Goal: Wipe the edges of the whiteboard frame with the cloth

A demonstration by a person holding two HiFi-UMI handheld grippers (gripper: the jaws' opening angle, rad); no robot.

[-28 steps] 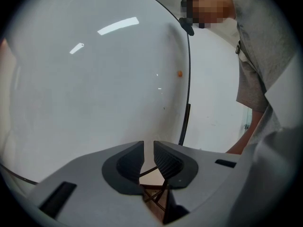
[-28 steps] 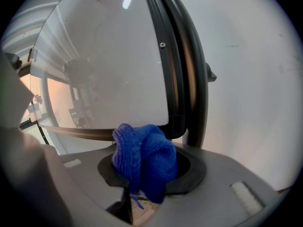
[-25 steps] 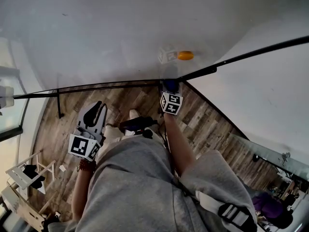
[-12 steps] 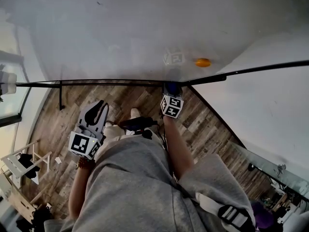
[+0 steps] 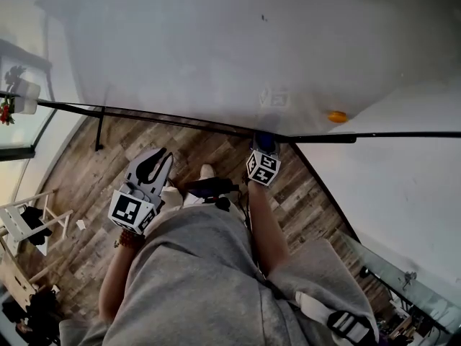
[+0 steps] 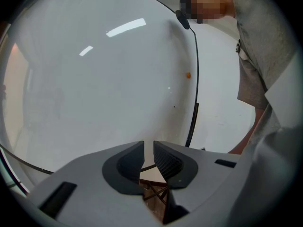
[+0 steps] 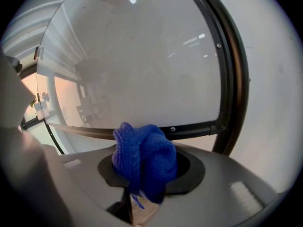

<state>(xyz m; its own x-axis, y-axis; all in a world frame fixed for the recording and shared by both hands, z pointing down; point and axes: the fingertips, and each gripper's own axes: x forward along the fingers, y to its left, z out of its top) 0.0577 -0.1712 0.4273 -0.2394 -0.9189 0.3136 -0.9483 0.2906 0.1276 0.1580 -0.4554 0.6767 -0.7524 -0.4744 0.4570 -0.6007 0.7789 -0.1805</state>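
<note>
At the lower rail of the whiteboard frame (image 7: 194,128), a person is holding the right gripper (image 7: 144,167) with its fingers clamping a bunched blue cloth (image 7: 142,157). The wad is bulging out past the fingertips toward the dark rail just ahead of them, though whether it is actually touching cannot be told. The frame's corner and its upright side rail (image 7: 232,79) are standing just beyond the fingers to their right. The left gripper (image 6: 147,157) is hanging low beside the person's leg with its fingers drawn almost together, holding nothing, and the whiteboard (image 6: 94,79) is well in front of them. An orange magnet (image 5: 336,117) is sitting on the board above the rail, off to the right of the cloth-holding fingers. Judging by this position, the wiping appears to be under way along the bottom edge near the corner, with the upright rail and likely the other edges yet to come; no view is showing which stretches are already clean.
</note>
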